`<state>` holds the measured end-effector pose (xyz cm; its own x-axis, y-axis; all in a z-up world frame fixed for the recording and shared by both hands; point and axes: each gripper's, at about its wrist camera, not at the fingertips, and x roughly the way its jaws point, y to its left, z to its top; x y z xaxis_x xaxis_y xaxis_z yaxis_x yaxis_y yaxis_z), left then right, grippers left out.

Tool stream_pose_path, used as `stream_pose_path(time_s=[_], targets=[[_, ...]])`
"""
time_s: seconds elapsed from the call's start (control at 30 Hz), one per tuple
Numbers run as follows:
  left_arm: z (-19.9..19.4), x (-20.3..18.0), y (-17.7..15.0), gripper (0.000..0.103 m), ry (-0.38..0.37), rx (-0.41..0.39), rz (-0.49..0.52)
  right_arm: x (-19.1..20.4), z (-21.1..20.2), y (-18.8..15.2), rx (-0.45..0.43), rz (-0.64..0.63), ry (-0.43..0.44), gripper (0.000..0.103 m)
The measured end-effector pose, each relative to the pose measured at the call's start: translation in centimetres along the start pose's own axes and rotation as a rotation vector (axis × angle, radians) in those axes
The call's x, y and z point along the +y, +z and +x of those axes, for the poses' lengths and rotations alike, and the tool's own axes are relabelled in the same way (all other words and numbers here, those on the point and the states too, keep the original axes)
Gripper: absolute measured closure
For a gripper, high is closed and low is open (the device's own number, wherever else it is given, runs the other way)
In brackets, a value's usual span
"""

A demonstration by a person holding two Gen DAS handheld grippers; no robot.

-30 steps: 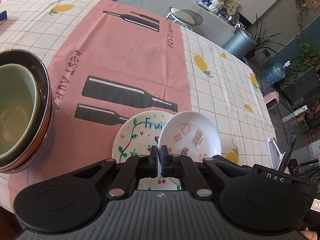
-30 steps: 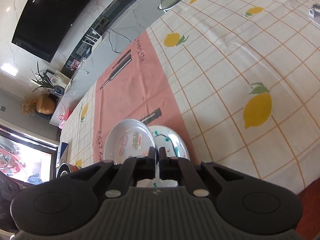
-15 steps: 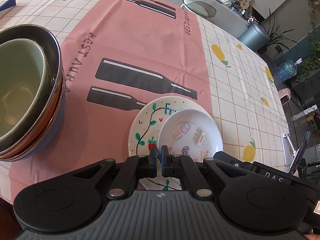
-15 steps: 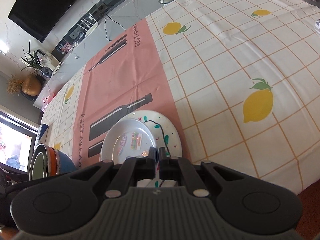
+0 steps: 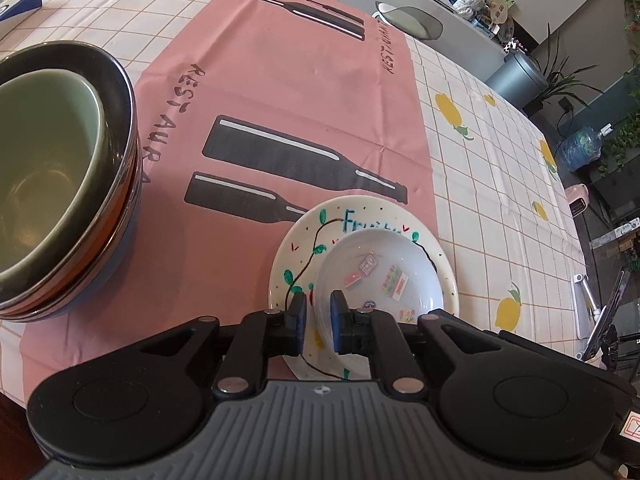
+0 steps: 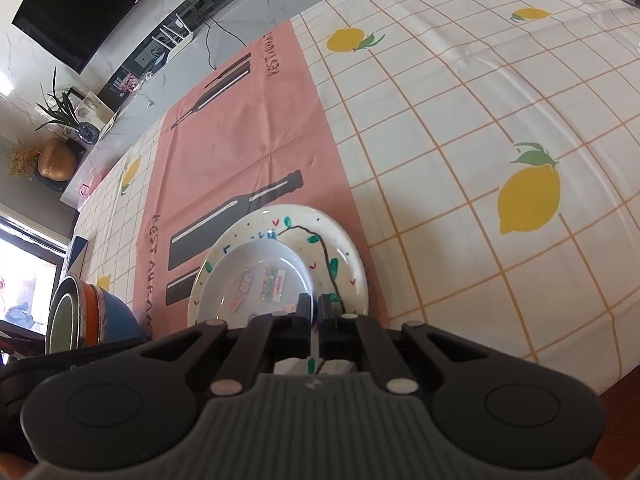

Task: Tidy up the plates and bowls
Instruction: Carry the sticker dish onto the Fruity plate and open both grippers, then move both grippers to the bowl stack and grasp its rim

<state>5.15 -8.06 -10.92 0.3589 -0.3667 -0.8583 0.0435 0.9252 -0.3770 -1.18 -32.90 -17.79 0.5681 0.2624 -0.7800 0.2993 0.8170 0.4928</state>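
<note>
A small white plate with stickers (image 5: 380,276) (image 6: 256,280) lies on a larger painted plate marked "Fruit" (image 5: 312,236) (image 6: 340,248), near the table's front edge on the pink runner. My left gripper (image 5: 318,312) straddles the small plate's near rim. Its jaws are opening and the pads stand off the rim. My right gripper (image 6: 315,310) is on the painted plate's near rim with only a thin gap, its jaws just starting to part. A stack of bowls (image 5: 60,176) (image 6: 80,312), green one on top, stands to the left.
The lemon-print tablecloth (image 6: 480,160) stretches to the right of the plates. A blue box (image 5: 20,4) lies at the far left. Beyond the table's far edge are a chair (image 5: 412,20) and a grey bin (image 5: 516,76).
The small white plate, held tilted beside the painted plate, now lies flat on it. The left jaws have parted from its rim. The right gripper has sunk slightly with the painted plate.
</note>
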Motion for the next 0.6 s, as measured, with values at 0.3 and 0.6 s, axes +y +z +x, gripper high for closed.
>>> stream_pose_path(time_s=[0.3, 0.6], targets=[[-1.3, -0.6, 0.0, 0.074, 0.034, -0.038, 0.046, 1.1, -1.3, 0.0, -0.045, -0.068, -0.030, 0.092], [-5.5, -1.9, -0.3, 0.070, 0.010, -0.142, 0.187, 4.0, -3.9, -0.2, -0.128, -0.195, -0.015, 0.075]])
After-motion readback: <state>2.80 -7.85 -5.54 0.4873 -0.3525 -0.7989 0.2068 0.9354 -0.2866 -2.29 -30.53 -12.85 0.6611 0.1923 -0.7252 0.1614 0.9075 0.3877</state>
